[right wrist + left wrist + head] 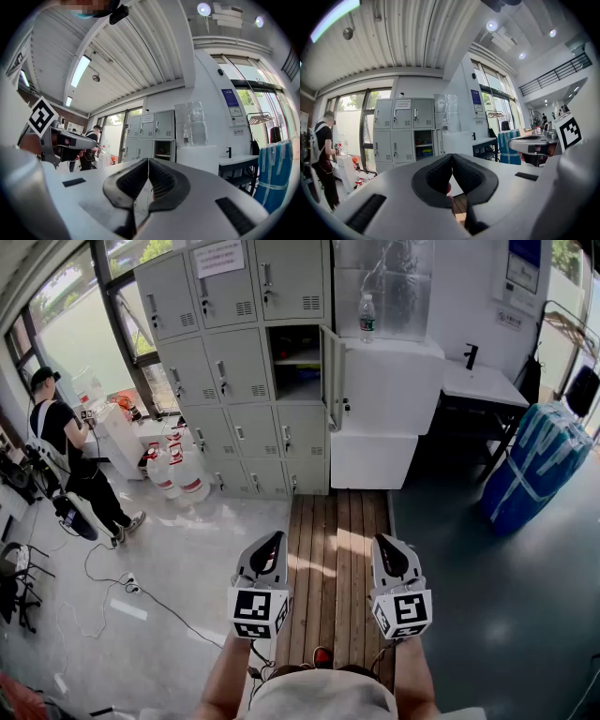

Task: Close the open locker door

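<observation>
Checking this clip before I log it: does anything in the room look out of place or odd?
Yes: one locker door in the right column of the grey locker bank stands swung open, baring its shelves; the other doors look shut.

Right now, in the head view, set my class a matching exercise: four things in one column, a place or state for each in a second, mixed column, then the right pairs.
Column 1
1. locker door
2. water bottle
3. blue wrapped bundle
4. person in black

Column 2
A. on top of the white cabinet
B. standing by the window
C. swung open
D. on the dark floor, far right

Pairs: 1-C, 2-A, 3-D, 4-B
</observation>
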`<state>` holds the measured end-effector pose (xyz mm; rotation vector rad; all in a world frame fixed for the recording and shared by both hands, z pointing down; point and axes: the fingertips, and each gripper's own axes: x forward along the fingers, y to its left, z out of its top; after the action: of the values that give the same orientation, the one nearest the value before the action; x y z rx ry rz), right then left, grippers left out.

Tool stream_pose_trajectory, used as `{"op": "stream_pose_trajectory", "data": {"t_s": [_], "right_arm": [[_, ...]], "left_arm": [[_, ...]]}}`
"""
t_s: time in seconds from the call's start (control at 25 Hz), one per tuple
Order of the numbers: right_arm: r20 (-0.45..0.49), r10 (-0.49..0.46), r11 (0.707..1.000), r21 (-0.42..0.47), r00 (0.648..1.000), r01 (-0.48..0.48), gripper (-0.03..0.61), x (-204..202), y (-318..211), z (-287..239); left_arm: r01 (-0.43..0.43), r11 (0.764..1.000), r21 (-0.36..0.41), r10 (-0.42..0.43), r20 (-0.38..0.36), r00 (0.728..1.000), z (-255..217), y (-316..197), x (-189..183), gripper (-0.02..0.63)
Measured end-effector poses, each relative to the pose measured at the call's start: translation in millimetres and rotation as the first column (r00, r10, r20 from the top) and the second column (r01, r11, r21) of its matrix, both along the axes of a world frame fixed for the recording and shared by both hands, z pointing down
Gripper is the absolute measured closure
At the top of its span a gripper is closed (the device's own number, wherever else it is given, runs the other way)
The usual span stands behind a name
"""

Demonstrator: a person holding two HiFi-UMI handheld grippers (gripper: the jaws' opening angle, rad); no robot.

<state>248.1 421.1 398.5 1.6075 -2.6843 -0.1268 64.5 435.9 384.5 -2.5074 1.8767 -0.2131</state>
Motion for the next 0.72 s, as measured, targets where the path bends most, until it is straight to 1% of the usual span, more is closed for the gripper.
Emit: {"op": "stream_pose_trajectory", "data": {"t_s": [0.24, 0.4, 0.72], "right_arm": [[0.016, -0.009, 1.000, 0.005, 1.000, 0.009, 0.557, 3.3, -4.3, 2.4], [0.019, -0.020, 1.000, 0.003, 1.000, 0.020, 0.557, 5.1, -15.0, 5.1], [0.017, -0.042, 0.999, 0.001, 0.999, 0.042, 0.557, 1.0, -45.8, 10.3]], "left_arm": [[0.010, 1.000, -0.011, -0.010, 0.000, 1.000, 5.4, -4.8, 2.0, 0.592], [0.018, 1.000, -0.005, -0.018, 0.004, 1.000, 4.9, -13.9, 3.5, 0.592], [0.025, 1.000, 0.004, -0.025, 0.015, 1.000, 4.1, -45.0, 3.8, 0.592]]}}
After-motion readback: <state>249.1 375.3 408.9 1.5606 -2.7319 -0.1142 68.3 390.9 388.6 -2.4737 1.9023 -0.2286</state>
